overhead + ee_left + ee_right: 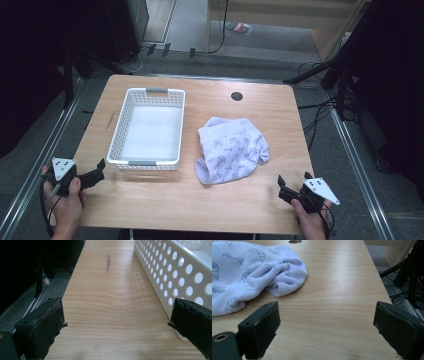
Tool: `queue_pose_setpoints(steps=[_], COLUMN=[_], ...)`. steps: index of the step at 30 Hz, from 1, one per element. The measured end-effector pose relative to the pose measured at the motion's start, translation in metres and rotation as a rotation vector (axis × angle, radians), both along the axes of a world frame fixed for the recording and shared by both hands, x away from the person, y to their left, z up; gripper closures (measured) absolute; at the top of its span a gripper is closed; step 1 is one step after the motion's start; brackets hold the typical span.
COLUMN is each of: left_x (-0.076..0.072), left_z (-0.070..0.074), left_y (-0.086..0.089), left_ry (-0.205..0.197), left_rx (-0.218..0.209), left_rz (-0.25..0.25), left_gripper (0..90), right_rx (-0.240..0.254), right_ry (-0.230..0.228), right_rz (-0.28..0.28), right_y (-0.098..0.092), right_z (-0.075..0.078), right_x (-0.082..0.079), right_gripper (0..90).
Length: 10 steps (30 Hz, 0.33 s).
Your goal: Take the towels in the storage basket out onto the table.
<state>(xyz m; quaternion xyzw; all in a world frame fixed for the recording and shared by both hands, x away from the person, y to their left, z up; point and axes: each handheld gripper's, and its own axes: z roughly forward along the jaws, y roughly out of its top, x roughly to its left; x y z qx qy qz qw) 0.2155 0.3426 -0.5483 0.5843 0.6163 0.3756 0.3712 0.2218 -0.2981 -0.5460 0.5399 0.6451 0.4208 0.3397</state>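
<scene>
Spreading across most of the high view, the wooden table (200,195) carries everything in play. Toward its left half sits the white perforated basket (148,128), upright and with nothing in it, its long side running away from the person. Just to the right of the basket, apart from it, lies the crumpled pale towel (231,149) with a small printed pattern (a loose heap, no clear corner standing free). That towel looks like the thing to be handled, with the basket a likely home for it.

At the table's near left corner the left gripper (100,169) rests low, jaws spread wide with nothing between them; its own view shows bare wood ahead and the basket wall close beside one jaw. At the near right edge the right gripper (281,184) also stands wide and empty, pointed toward the towel, which lies a little ahead and to one side of it.

Risks from here, as I judge them: a pinch on the bunched towel could catch only one thin fold, so the cloth slides out on lifting. A trailing end could drape over the basket rim rather than dropping inside. The left gripper, so near the light basket, could nudge it off line.
</scene>
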Motion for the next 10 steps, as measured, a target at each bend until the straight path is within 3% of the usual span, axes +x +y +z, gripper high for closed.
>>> queue_pose_setpoints(steps=[7, 10], left_x=[0.0020, 0.0011], left_z=[-0.0015, -0.0014], left_y=[0.0017, 0.0049], left_ry=[0.001, -0.024], left_rx=[-0.034, -0.055], left_rz=[-0.023, -0.032], left_gripper=[0.0, 0.0], right_rx=[0.001, 0.000], right_ry=[-0.001, -0.001], right_rz=[0.003, 0.002], right_y=[-0.0002, -0.0003], right_z=[-0.0001, 0.0000], right_x=[-0.0005, -0.0006], right_gripper=[7.2, 7.2])
